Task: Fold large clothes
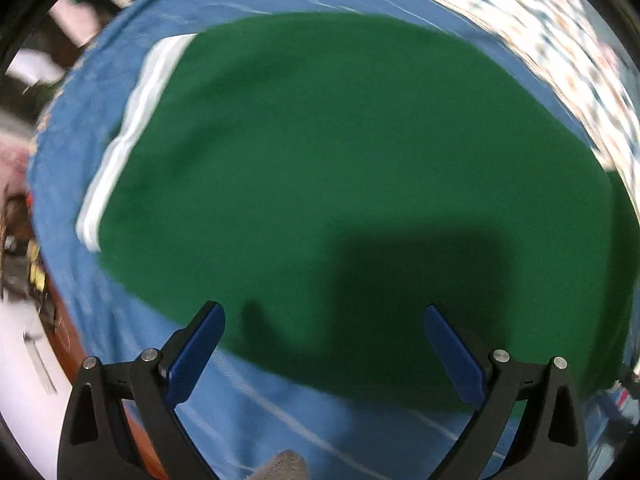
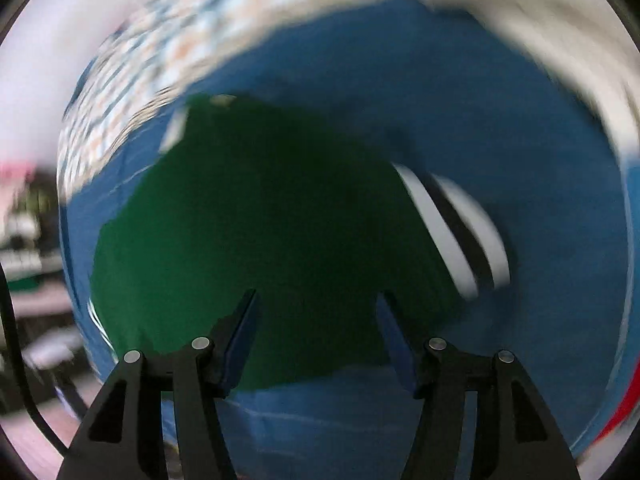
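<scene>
A blue cloth (image 1: 256,408) covers the desk, on it lies the green garment (image 1: 340,168) with its white-striped edge (image 1: 120,148), and above it the left hand-held gripper (image 1: 324,316) and right hand-held gripper (image 2: 316,300) hang released, both empty.

The right tool (image 2: 316,300) hangs empty, fingers apart, over the green garment (image 2: 260,232).

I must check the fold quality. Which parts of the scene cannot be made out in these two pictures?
- Green garment: its near-right part, left wrist view, lies under dark shadow.
- White stripes: right wrist view, smeared by motion blur.
- Patterned cloth: print unreadable, blurred, cut by the lens rim.
</scene>
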`<state>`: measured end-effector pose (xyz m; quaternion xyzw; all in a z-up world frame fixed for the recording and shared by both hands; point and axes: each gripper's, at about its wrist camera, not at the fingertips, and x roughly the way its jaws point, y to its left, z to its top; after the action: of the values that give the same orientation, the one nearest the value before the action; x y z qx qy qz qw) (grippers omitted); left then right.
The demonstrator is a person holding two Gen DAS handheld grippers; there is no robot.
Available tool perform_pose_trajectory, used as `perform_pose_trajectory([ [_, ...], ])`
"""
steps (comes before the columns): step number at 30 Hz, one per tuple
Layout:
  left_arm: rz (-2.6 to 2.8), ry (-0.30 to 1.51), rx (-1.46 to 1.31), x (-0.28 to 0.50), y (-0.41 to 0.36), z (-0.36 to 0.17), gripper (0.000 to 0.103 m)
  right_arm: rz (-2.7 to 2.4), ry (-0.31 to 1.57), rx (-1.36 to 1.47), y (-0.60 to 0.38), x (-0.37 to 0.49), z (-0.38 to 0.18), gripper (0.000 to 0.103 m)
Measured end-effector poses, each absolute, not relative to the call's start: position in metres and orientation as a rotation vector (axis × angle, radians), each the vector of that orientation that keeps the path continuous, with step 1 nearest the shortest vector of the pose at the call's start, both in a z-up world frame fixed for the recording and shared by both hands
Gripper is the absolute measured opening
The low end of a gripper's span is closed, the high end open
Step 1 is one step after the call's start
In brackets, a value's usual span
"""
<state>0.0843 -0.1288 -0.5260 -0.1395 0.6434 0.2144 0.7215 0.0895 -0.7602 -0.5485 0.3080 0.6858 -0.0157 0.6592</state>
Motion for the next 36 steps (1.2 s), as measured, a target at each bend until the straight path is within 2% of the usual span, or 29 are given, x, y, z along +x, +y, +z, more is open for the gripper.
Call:
perform_pose_trajectory([
  [5,0.406,1.431,-0.142,0.108,-0.181,-0.553,0.103,-0.097,1.523,0.98,-0.762,0.056,-0.598,0.062],
  [10,0.395,1.421,-0.075,0.116,-0.192,-0.566,0.103,-0.115,1.498,1.073,-0.746,0.053,-0.632,0.061],
  [11,0.388,1.417,-0.075,0.115,-0.192,-0.566,0.103,-0.131,1.491,1.088,-0.744,0.053,-0.633,0.046],
  [12,0.379,1.414,-0.073,0.114,-0.193,-0.566,0.103,-0.152,1.505,1.053,-0.74,0.053,-0.635,0.021],
  [15,0.359,1.413,-0.076,0.109,-0.19,-0.567,0.103,-0.198,1.478,0.993,-0.745,0.05,-0.628,0.012],
  [20,0.357,1.423,-0.088,0.111,-0.187,-0.563,0.103,-0.167,1.562,0.828,-0.732,0.068,-0.621,0.015],
  [22,0.351,1.42,-0.099,0.108,-0.186,-0.563,0.103,-0.147,1.562,0.774,-0.73,0.073,-0.598,0.026],
  [24,0.347,1.413,-0.105,0.112,-0.179,-0.564,0.103,-0.18,1.498,0.707,-0.737,0.072,-0.57,0.053],
  [26,0.35,1.408,-0.106,0.112,-0.178,-0.564,0.103,-0.229,1.439,0.648,-0.745,0.076,-0.554,0.069],
  [28,0.357,1.403,-0.108,0.112,-0.178,-0.564,0.103,-0.246,1.43,0.618,-0.749,0.086,-0.56,0.069],
  [31,0.353,1.4,-0.111,0.111,-0.183,-0.564,0.103,-0.218,1.526,0.63,-0.746,0.097,-0.606,0.069],
  [32,0.35,1.4,-0.111,0.109,-0.185,-0.564,0.103,-0.212,1.55,0.586,-0.738,0.101,-0.615,0.062],
  [33,0.347,1.399,-0.111,0.109,-0.186,-0.564,0.103,-0.205,1.548,0.534,-0.731,0.104,-0.616,0.052],
  [36,0.336,1.397,-0.108,0.102,-0.186,-0.562,0.103,-0.159,1.543,0.321,-0.701,0.11,-0.607,0.033],
])
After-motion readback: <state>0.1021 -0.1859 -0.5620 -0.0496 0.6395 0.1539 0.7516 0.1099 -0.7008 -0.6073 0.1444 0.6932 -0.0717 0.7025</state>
